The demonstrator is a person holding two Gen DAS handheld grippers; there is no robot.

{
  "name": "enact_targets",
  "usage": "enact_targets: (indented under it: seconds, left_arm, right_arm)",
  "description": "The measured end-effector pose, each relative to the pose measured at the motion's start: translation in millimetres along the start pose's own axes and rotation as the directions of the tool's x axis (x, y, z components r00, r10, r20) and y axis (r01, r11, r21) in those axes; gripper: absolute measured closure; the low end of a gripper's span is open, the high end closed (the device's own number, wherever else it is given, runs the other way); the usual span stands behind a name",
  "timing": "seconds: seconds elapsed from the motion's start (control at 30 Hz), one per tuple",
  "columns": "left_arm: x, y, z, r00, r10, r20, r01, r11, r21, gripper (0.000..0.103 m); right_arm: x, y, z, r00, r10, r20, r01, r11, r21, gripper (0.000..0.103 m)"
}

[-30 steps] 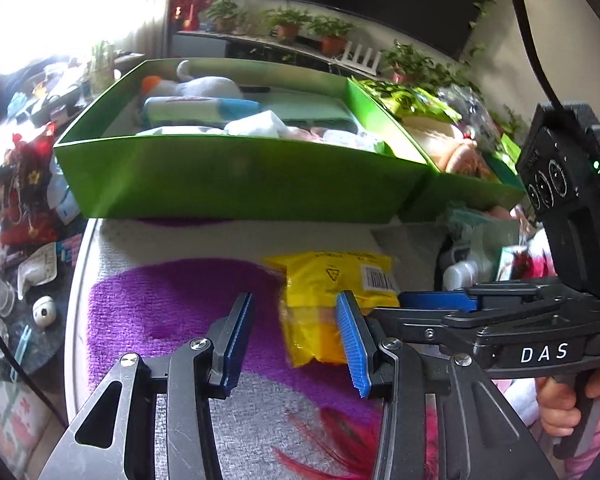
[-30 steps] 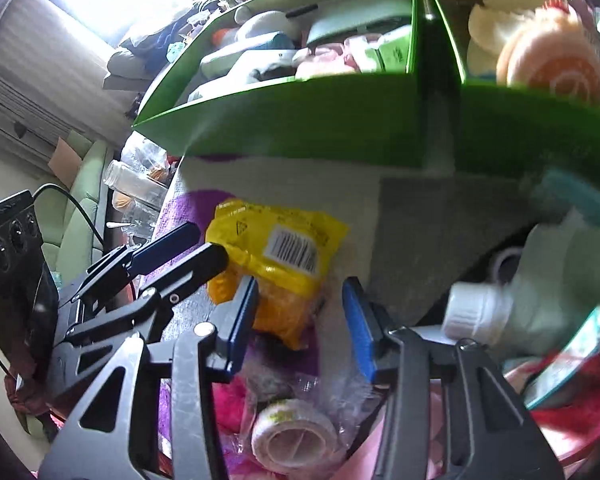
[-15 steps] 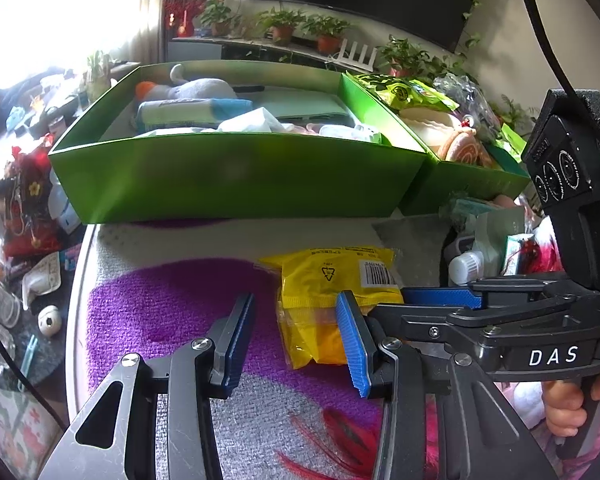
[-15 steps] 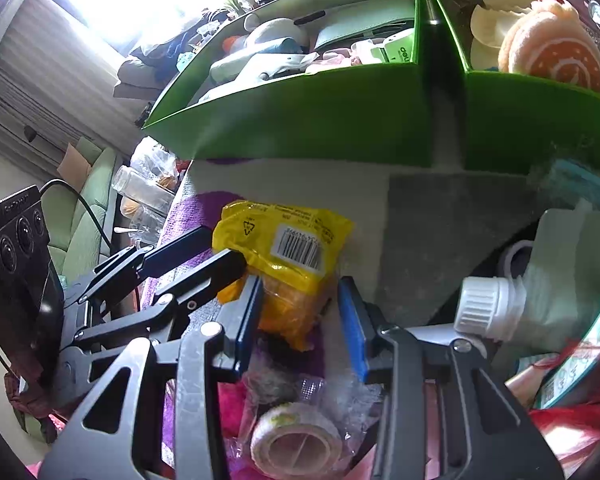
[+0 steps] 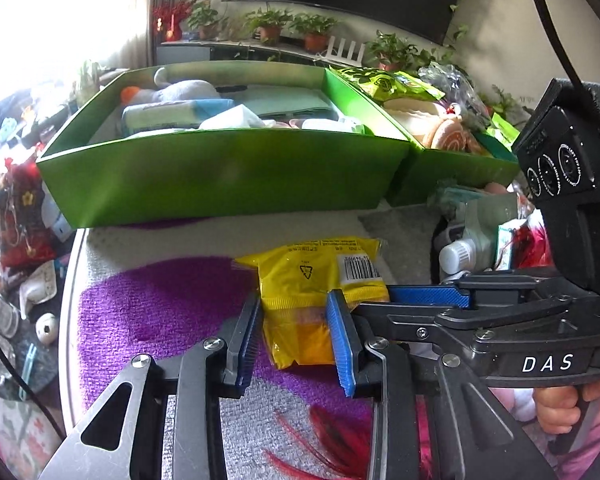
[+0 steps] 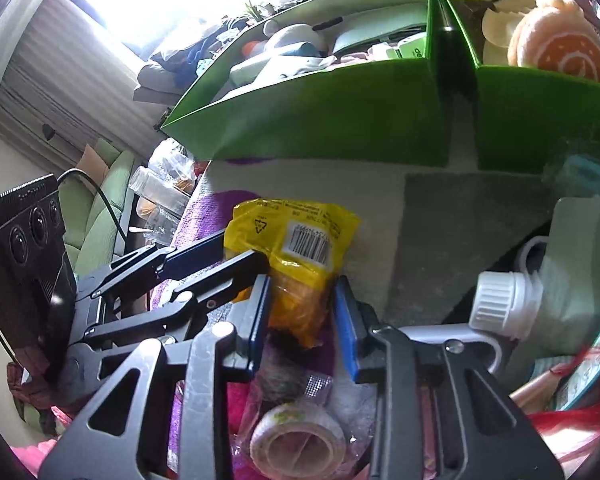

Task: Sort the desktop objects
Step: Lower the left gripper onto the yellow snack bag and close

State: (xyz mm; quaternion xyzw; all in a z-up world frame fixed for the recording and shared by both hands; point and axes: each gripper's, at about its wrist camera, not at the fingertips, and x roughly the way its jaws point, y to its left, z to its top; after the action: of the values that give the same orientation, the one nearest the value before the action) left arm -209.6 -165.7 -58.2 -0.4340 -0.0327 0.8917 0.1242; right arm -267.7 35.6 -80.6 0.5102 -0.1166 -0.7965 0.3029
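Both grippers closing in on the yellow pack (image 5: pixel 316 300), jaws just been narrowing on both sides. Left gripper (image 5: pixel 296 338): pads now flanking the pack's lower end, left pad touching the foil edge, right pad just at it. Looks like contact, not a firm squeeze yet. Right gripper (image 6: pixel 304 320): pads bracketing the pack's near corner, left pad touching the wrapper, right pad w/ a sliver of gap, so not pinching yet imo. Pack is lying flat on the purple mat (image 5: pixel 148 304), barcode up, just in front of the green box (image 5: pixel 220 176). Two grippers on one pack = crowded; right's finger is lying right beside left's right pad. Tape roll (image 6: pixel 298 438) in a clear bag is sitting under the right gripper, could snag. Next call: one side finishes the pinch, then lifts to a box compartment. Which one, can't tell.
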Motion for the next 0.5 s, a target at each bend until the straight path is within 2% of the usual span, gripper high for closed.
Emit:
enact_targets:
  seconds: [0.2,0.5]
  left_arm:
    - [-3.3,-2.5,-0.1,1.0,0.026,0.008,-0.026,1.0,0.016,0.072]
    - [-1.1,6.7,1.4,1.0,-0.01,-0.01,0.009,0.999,-0.032,0.071]
  right_arm:
    - [-3.0,5.2,-2.5,1.0,-0.008,0.018,0.009,1.0,-0.029,0.075]
    - [-0.4,-0.8,3.1,1.0,-0.018,0.018,0.017,0.999,0.038,0.073]
